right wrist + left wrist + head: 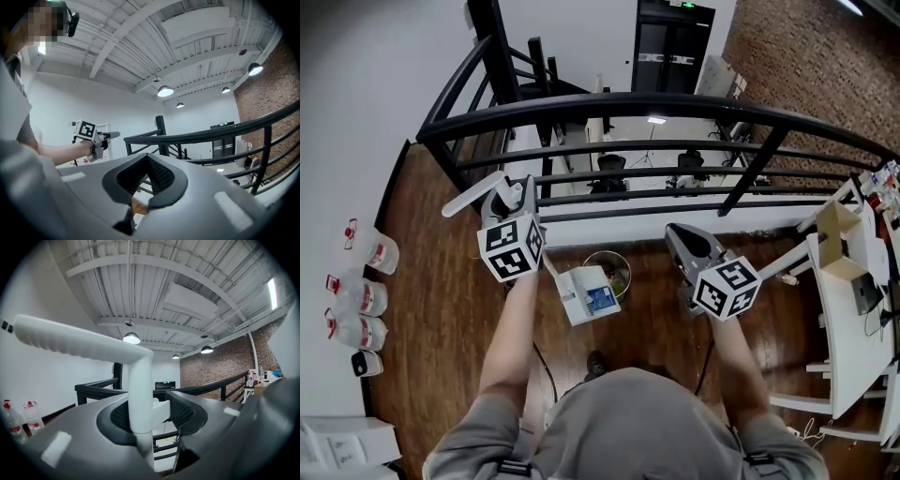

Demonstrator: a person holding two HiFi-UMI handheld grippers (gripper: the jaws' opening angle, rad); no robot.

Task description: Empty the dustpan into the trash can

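Down at the near edge, both forearms reach out over the wooden floor [441,309]. The left claw [145,408] is clamped on the upright stem of the dustpan's white handle [84,341], pads pressing it from either side, the ribbed grip sticking out to the left. The right claw [147,176] is drawn together at the tips and has nothing in it, held level beside the left one and apart from it. Below and between them hangs the white dustpan [589,296], tilted, something blue in it. Its far corner overlaps the rim of the round trash can [614,265] standing on the floor just beyond. Off to the left, bottles [361,300] line the wall; a white counter [853,347] sits right. Farthest out, the dark curved railing [656,108].
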